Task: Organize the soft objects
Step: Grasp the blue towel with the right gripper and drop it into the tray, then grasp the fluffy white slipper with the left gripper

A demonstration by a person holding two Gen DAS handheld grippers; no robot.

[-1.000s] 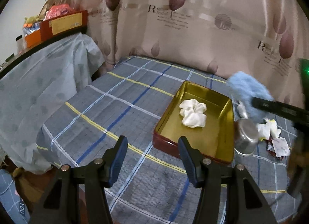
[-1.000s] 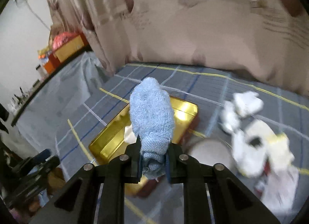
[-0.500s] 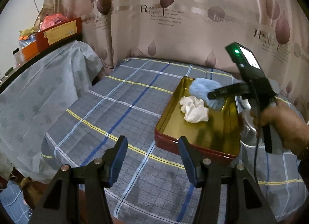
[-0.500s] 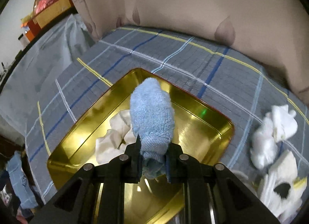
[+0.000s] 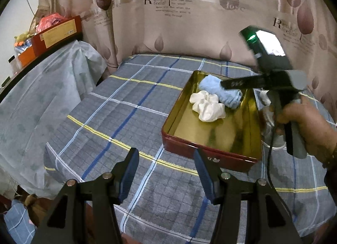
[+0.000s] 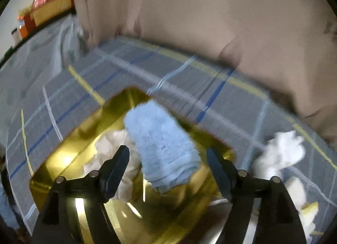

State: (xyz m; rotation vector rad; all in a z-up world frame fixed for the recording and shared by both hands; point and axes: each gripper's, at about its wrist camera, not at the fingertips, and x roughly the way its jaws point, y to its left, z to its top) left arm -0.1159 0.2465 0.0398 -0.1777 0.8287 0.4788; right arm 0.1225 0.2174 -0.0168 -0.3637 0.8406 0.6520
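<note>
A bed (image 5: pixel 118 117) is covered with a grey sheet checked in blue, white and yellow lines. A red tin with a gold inside (image 5: pixel 210 153) is set on it. Just beside the tin's right side, crumpled white cloths (image 6: pixel 282 153) are seen on the sheet.

open plaid bedcover (image 5: pixel 118 117) left of tin (image 5: pixel 210 153); curtain (image 5: pixel 189 23) behind, right hand-held gripper (image 6: pixel 168 157) w/ hand (image 5: pixel 303 124) over tin

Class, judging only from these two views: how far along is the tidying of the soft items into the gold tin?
Done: a white cloth lies in the gold tin. In hand: the right gripper, jaws opening, is releasing the blue towel into the tin, clear of both pads. Left: white soft items on the bedspread beside the tin. The left gripper is open and empty.
</note>
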